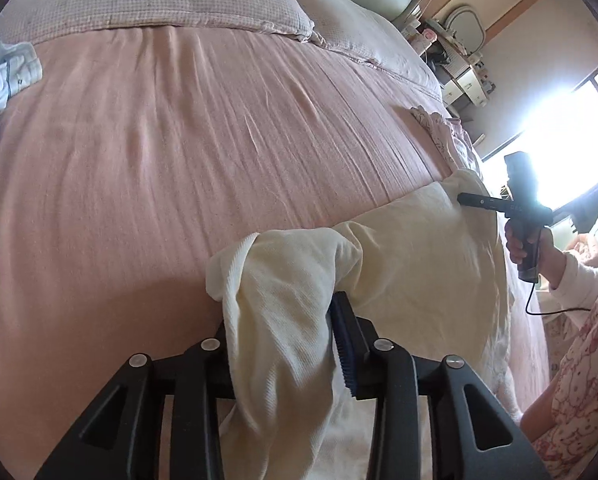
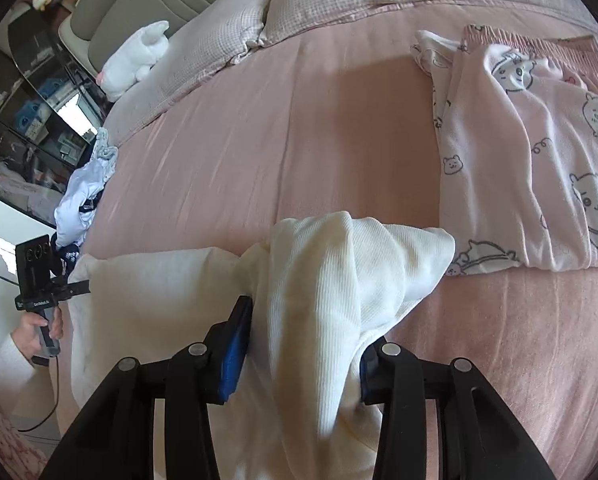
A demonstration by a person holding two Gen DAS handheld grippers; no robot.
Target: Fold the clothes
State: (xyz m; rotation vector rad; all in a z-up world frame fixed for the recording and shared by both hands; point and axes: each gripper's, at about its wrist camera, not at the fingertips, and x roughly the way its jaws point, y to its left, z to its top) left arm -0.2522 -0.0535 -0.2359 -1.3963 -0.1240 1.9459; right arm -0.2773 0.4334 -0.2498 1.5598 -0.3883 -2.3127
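Hand-held grippers (image 1: pixel 283 344) (image 2: pixel 299 344) pinch cream garment (image 2: pixel 323 280) on bed (image 2: pixel 259 140).

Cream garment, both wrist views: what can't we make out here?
- Left gripper: its left pad is hidden under the cream garment, left wrist view.
- Right gripper: right pad mostly covered by bunched fabric, right wrist view.
- Garment type and lower hem: cut off by the bottom edge in both views.
- Window: blown out by glare, left wrist view.
- Clothes pile: crumpled and small, so the items can't be told apart.
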